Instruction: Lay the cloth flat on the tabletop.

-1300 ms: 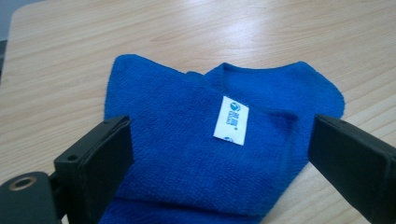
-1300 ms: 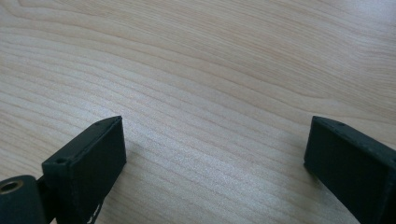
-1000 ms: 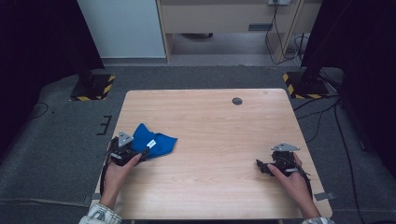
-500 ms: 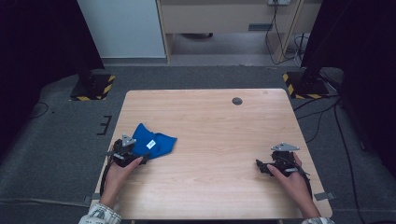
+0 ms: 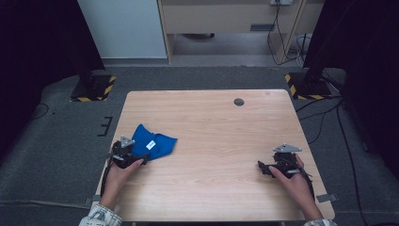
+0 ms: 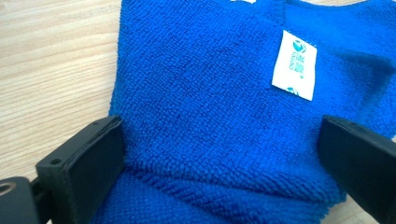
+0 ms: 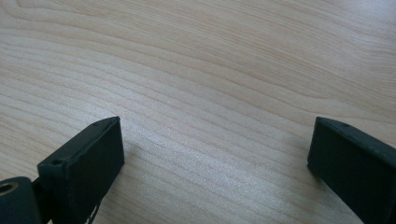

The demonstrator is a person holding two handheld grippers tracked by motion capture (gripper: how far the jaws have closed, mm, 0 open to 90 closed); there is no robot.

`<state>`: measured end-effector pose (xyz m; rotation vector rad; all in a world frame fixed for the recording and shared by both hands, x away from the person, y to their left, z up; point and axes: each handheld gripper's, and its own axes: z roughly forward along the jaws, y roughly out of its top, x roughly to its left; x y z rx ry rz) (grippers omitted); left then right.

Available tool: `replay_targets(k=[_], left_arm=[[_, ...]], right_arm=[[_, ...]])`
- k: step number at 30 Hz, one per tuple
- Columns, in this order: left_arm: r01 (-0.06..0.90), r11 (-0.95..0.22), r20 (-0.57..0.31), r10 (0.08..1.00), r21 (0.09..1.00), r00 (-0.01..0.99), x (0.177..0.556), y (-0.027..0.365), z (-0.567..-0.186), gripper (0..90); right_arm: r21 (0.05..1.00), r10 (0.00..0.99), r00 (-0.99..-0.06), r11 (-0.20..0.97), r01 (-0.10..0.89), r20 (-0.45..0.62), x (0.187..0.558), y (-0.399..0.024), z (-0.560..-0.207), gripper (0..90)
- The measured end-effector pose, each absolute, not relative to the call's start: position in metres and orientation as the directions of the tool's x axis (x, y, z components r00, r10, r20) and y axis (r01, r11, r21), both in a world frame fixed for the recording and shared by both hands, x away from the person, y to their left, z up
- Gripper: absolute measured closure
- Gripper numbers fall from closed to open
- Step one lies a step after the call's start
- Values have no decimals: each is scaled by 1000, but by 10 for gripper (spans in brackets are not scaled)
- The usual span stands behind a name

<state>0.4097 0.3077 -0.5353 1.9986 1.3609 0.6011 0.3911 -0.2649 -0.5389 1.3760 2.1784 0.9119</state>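
A blue terry cloth (image 5: 153, 144) lies crumpled at the left side of the wooden table (image 5: 216, 122), with a small white label (image 5: 150, 145) on top. My left gripper (image 5: 134, 157) sits at the cloth's near-left edge. In the left gripper view its jaws stand wide apart over the blue cloth (image 6: 219, 121), the white label (image 6: 294, 65) just ahead; left gripper (image 6: 219, 154) is open. My right gripper (image 5: 263, 168) rests near the table's right front, open over bare wood (image 7: 210, 93), with nothing between its jaws (image 7: 215, 158).
A small dark round spot (image 5: 239, 101) marks the table's far side. Two stands with yellow-black striped bases (image 5: 94, 89) (image 5: 306, 87) flank the table on the grey floor. A pale cabinet (image 5: 221, 14) stands beyond.
My left gripper has slid back toward the near-left table edge along the cloth's edge. The right gripper has stayed put.
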Motion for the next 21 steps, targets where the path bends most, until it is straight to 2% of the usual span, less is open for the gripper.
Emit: replay_targets(k=[5,8,9,11,15,16,17,19,21], left_arm=[[651,-267,20,932,711,361,410,307,-533,43],[652,-273,23,931,707,365,409,307,-531,108],[653,-274,22,930,706,367,409,308,-529,184],[653,-274,23,930,706,366,408,308,-528,220],[646,-286,26,924,708,381,406,308,-525,432],[644,-289,26,923,709,385,406,307,-524,525],[643,-289,23,921,709,389,406,308,-524,525],[637,-290,18,918,715,397,407,310,-523,593],[636,-258,-22,917,727,398,407,311,-520,631]], right_arm=[[710,903,-430,299,638,6,391,-265,-539,37],[710,903,-429,299,638,6,391,-265,-539,36],[710,903,-429,299,638,6,391,-265,-539,36],[710,903,-429,299,638,6,391,-265,-539,36],[709,903,-429,297,639,7,391,-264,-539,36],[709,903,-430,299,638,6,391,-265,-539,35],[709,903,-430,299,638,6,391,-265,-539,35],[708,903,-430,297,640,9,391,-264,-539,36],[709,903,-429,297,640,9,391,-264,-539,34]])
